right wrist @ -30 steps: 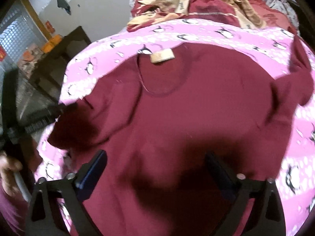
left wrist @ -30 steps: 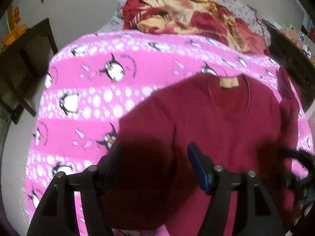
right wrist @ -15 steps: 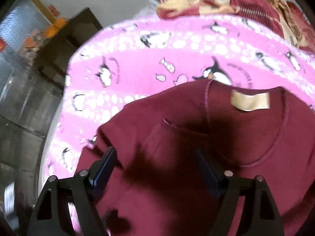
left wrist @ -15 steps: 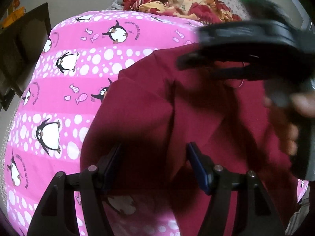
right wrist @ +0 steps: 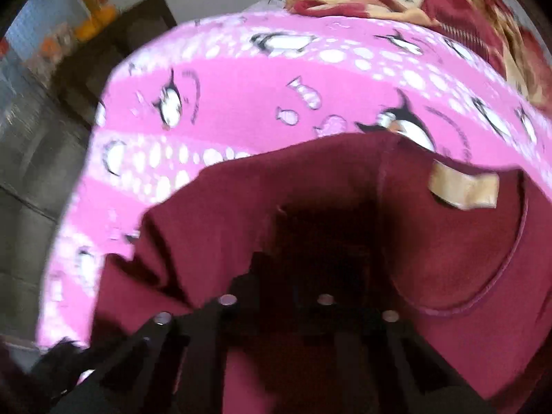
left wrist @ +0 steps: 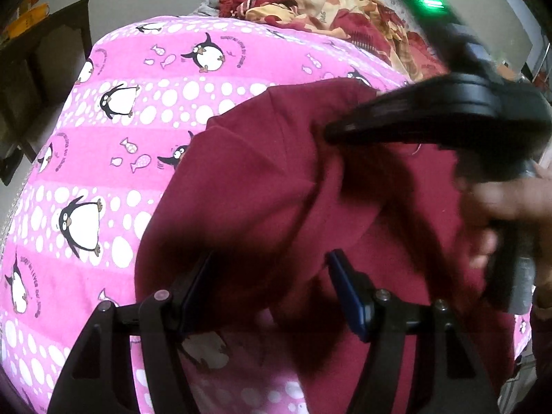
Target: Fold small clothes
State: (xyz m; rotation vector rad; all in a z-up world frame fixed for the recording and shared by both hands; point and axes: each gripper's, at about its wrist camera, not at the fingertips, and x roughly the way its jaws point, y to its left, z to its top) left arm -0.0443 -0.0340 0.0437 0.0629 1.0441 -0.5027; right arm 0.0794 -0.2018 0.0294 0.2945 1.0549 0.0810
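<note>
Two tongs: left tongs (left wrist: 272, 283) spread over maroon shirt (left wrist: 310, 189), right tongs (right wrist: 276, 276) pinching its shoulder fold.

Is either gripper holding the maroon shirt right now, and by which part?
The right gripper looks shut on the maroon shirt at the shoulder fold left of the neckline. The left gripper is open, holding nothing.

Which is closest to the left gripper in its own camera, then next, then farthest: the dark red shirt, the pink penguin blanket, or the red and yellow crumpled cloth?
From the left gripper, nearest first:
1. Dark red shirt, right at the open fingers.
2. Pink penguin blanket, spread under and to the left.
3. Red and yellow crumpled cloth, at the far top edge.
</note>
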